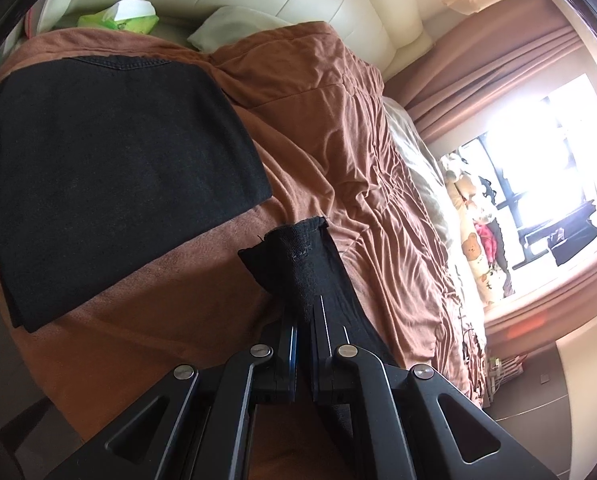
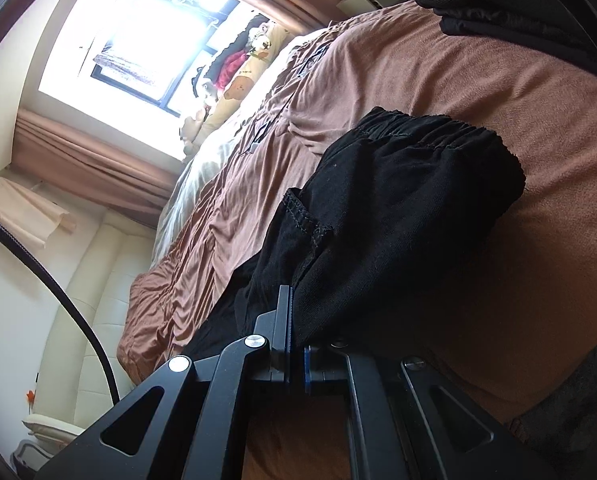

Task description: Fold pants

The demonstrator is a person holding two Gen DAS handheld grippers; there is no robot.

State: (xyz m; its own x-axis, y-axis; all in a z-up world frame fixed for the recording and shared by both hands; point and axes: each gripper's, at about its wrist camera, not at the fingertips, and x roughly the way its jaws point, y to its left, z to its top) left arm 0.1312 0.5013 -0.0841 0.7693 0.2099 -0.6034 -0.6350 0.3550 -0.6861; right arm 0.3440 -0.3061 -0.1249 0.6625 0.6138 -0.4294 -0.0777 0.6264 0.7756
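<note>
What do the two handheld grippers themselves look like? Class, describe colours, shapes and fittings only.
Both the left gripper and the right gripper are matte black, with angular linkage arms pierced by triangular cut-outs and joined by round silver pivot screws. The flat fingers carry blue-edged pads. A black cable curves beside the right one.

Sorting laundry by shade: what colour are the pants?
Plain black pants, clearest in the right wrist view.
</note>
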